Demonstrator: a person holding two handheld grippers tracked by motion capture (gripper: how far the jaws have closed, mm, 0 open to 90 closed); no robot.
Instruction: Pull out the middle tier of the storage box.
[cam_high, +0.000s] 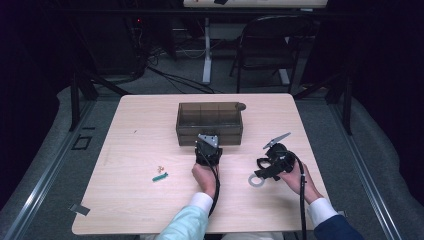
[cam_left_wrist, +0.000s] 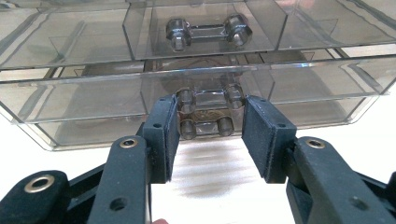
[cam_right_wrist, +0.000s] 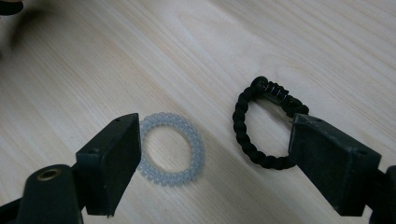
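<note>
Drawers of smoky clear plastic made up the box (cam_high: 210, 122) standing at the centre of the table (cam_high: 130, 150) in the high view. The left gripper (cam_high: 207, 149) sat just below it in that frame, pressed up to its front, with the left hand (cam_high: 205, 176) behind. In the left gripper view its jaws stood partly open on either side of the lower handle (cam_left_wrist: 208, 112), the pads (cam_left_wrist: 163, 135) close to the handle's posts; whether they touched I could not tell. The upper handle (cam_left_wrist: 208, 31) showed near the top centre, on the drawer above.

Right of centre in the high view, the right gripper (cam_high: 272, 162) hung low over the wood, held by the right hand (cam_high: 300, 179). Its own view showed the jaws wide apart and holding nothing. Between them lay a pale coil tie (cam_right_wrist: 173, 148) at lower left, beside the left pad, and a black braided band (cam_right_wrist: 266, 126) at right, partly hidden behind the right pad.

At lower left of the high view lay a small green piece (cam_high: 160, 177) and a tiny tan bit (cam_high: 160, 169) just above it.
</note>
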